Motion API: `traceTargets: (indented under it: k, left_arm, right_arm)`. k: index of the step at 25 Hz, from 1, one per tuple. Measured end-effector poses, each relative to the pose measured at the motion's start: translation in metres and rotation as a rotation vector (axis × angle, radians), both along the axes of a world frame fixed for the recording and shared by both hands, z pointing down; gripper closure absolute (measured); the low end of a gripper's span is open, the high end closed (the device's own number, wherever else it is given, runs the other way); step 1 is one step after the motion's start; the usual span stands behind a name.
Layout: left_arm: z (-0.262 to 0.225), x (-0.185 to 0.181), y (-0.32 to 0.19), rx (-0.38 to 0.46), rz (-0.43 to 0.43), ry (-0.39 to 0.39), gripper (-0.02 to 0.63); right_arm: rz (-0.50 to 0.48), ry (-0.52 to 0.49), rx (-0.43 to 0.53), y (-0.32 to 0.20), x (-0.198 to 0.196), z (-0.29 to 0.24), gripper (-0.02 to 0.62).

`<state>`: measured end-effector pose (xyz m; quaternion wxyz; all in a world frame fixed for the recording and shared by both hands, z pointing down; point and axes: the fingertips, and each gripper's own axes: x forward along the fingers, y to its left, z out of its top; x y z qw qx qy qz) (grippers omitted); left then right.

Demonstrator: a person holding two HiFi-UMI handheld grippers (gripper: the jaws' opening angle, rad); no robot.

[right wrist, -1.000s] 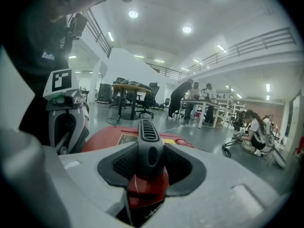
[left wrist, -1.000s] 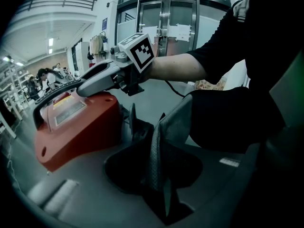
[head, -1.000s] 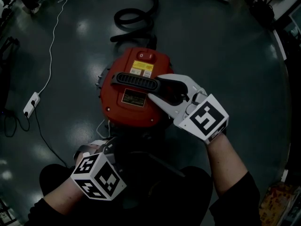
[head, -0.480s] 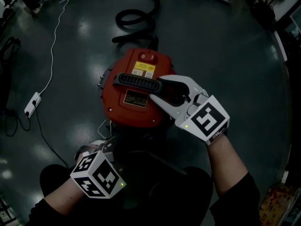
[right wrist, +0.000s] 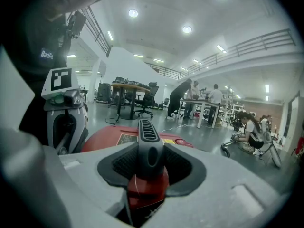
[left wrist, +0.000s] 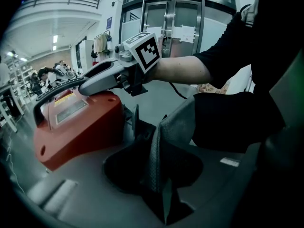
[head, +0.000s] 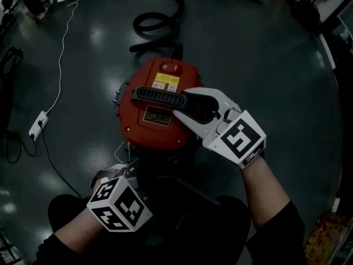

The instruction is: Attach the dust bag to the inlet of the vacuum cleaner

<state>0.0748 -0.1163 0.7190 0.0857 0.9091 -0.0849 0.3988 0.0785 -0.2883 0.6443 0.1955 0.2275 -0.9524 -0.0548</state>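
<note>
Two grippers are in play. My right gripper is clamped on the right end of the single black handle across the top of the red vacuum cleaner, its pads tight on both sides of the bar. My left gripper sits low at the vacuum's near side. Its jaws have just been easing apart, and a fold of the grey dust bag stands upright between them with the pads on it. That one bag lies just beside the vacuum's body, against my dark clothing. From the head view I cannot pick it out, because the left marker cube and my clothing cover that spot; my right forearm likewise hides the floor past the vacuum's right edge. On the lid I count two yellow labels, one red switch and one dark plate. Around the machine, one black hose curls on the shiny dark floor beyond it, and well off to the left lies one white power strip with a white cable trailing away. The right gripper view shows tables and at least four people far behind.
</note>
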Motion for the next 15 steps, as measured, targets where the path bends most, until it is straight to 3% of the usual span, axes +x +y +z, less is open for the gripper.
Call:
traceTargets:
  k: [15]
  left_arm:
    - [0.0027,-0.0086,0.0061,0.003,0.029,-0.015,0.446]
  right_arm:
    - [0.004,0.002,0.003,-0.0003,0.0003,0.0008,0.442]
